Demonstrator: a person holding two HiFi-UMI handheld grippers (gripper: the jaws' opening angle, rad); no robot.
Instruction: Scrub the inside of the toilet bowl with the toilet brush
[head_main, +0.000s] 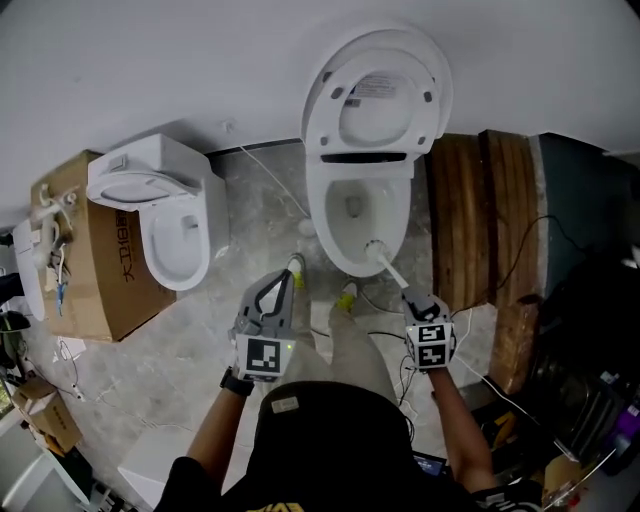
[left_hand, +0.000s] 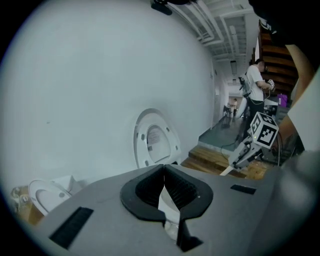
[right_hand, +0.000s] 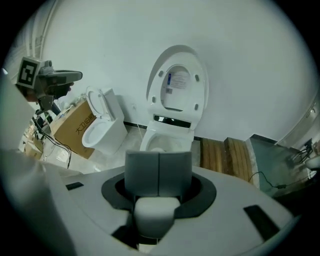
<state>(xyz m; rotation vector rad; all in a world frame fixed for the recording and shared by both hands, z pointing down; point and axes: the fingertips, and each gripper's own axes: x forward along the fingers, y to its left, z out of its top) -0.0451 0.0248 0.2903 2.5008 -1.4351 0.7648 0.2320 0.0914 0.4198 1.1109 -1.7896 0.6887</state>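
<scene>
Left gripper (head_main: 288, 278) held forward, fingers together, empty; right gripper (head_main: 409, 296) clamps the brush handle (head_main: 391, 271).

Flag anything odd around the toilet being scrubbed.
A second toilet stands beside a cardboard box, and cables trail over the floor by the open toilet. Nothing looks spilled or broken.

**Fixture workshop or showroom**

The open-lidded toilet (head_main: 326, 215) stands on a grey stone floor (head_main: 190, 350) against a bare white wall (head_main: 150, 60). Left of it is a second toilet (head_main: 178, 228), with a printed cardboard box (head_main: 108, 265) beyond. Right of it are wooden steps (head_main: 465, 215), and in front lie loose cables (head_main: 385, 335). It is probably a test space.
</scene>
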